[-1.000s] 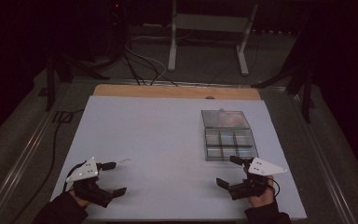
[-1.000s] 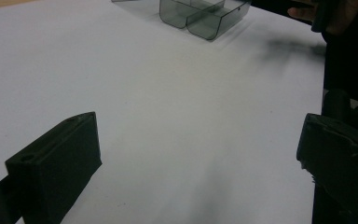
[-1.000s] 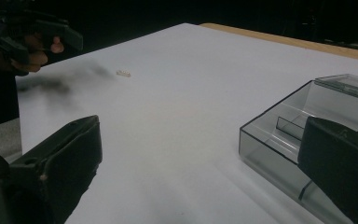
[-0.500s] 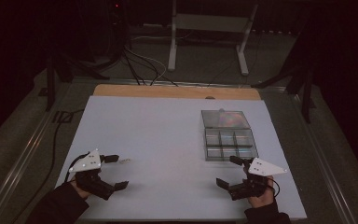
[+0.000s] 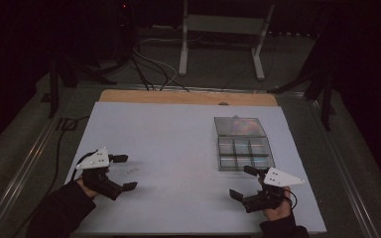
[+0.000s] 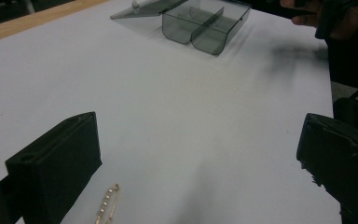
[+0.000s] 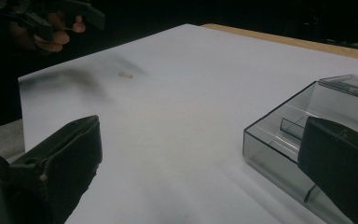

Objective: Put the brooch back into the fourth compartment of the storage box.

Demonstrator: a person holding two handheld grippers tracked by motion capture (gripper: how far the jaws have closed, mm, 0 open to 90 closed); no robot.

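The left gripper (image 5: 120, 172) is hovering with its jaws spread wide around a small beaded chain (image 6: 107, 206) on the near left of the white table (image 5: 178, 148). The right gripper (image 5: 245, 181) is waiting released just near the clear box (image 5: 242, 144). The thin chain could slip under the jaws. Since a second ago, the left gripper has been sliding right toward it.
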